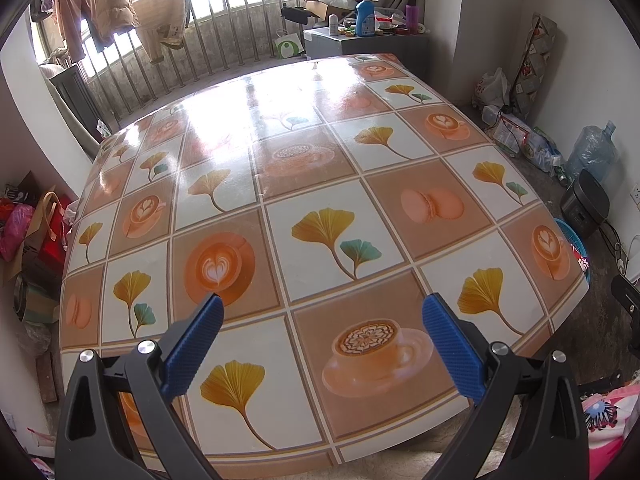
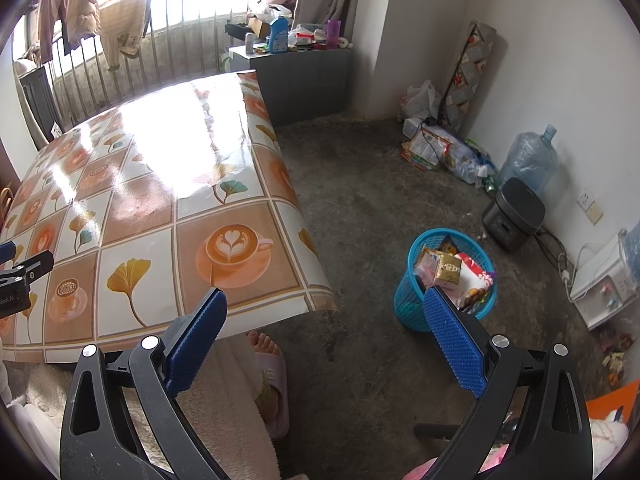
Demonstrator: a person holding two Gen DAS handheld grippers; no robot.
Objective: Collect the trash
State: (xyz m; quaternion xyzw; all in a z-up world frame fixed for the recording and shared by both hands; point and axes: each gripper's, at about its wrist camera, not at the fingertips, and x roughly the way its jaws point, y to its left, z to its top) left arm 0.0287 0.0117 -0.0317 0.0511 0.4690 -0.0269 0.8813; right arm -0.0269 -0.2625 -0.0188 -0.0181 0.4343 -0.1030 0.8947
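A blue mesh wastebasket (image 2: 408, 300) stands on the concrete floor right of the table, filled with snack wrappers (image 2: 448, 268) that stick up above its rim. My right gripper (image 2: 325, 300) hangs open over the floor between the table corner and the basket, nothing between its blue pads. My left gripper (image 1: 322, 306) is open above the near part of the patterned tablecloth (image 1: 304, 184), holding nothing. No loose trash shows on the tabletop. A sliver of the basket rim (image 1: 576, 236) peeks past the table's right edge in the left wrist view.
A person's foot in a pink slipper (image 2: 272, 376) rests under the table's near corner. A black appliance (image 2: 514, 216), a water jug (image 2: 528, 160) and bags of clutter (image 2: 440, 148) line the right wall. A grey cabinet (image 2: 304, 76) stands beyond the table.
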